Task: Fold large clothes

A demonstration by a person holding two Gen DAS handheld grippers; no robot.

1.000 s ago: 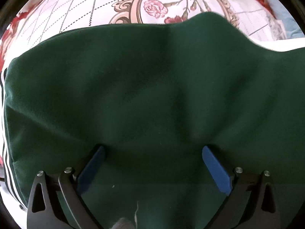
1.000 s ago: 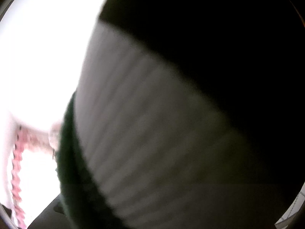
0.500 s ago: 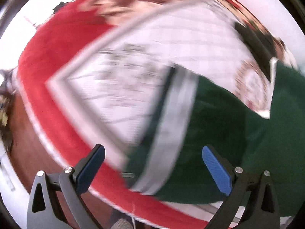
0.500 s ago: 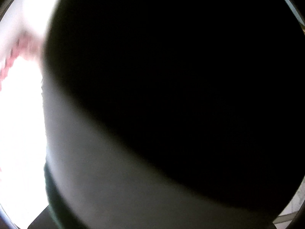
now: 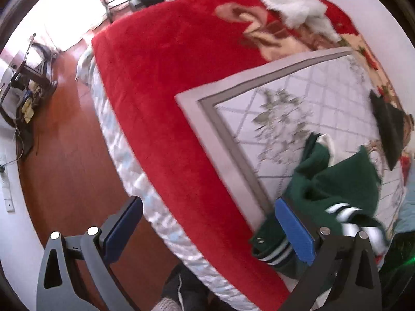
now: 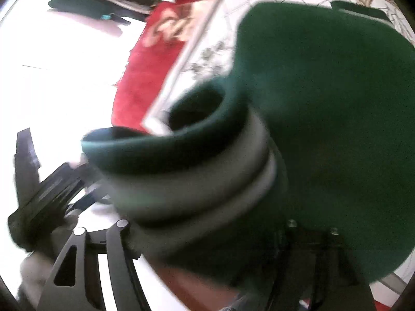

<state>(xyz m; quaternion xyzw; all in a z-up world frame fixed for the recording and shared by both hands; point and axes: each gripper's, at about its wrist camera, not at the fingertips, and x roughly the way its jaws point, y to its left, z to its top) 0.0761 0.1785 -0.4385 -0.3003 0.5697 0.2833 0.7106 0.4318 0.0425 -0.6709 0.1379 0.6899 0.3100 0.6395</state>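
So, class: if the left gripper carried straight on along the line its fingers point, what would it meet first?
Probably the red blanket on the bed. The left gripper is open and empty, the blanket fills the view between its fingers, and the green garment lies off to the right. Depth is unclear.

Bedroom with a red-covered bed on a reddish-brown floor

A plush red blanket [image 5: 166, 83] drapes the bed, a white quilted sheet [image 5: 298, 119] with grey border and leaf print lying over it to the right. The polished floor [image 5: 67, 171] runs along the left; a dark wooden rack [image 5: 28, 77] stands far left, under bright window light [image 5: 70, 13].
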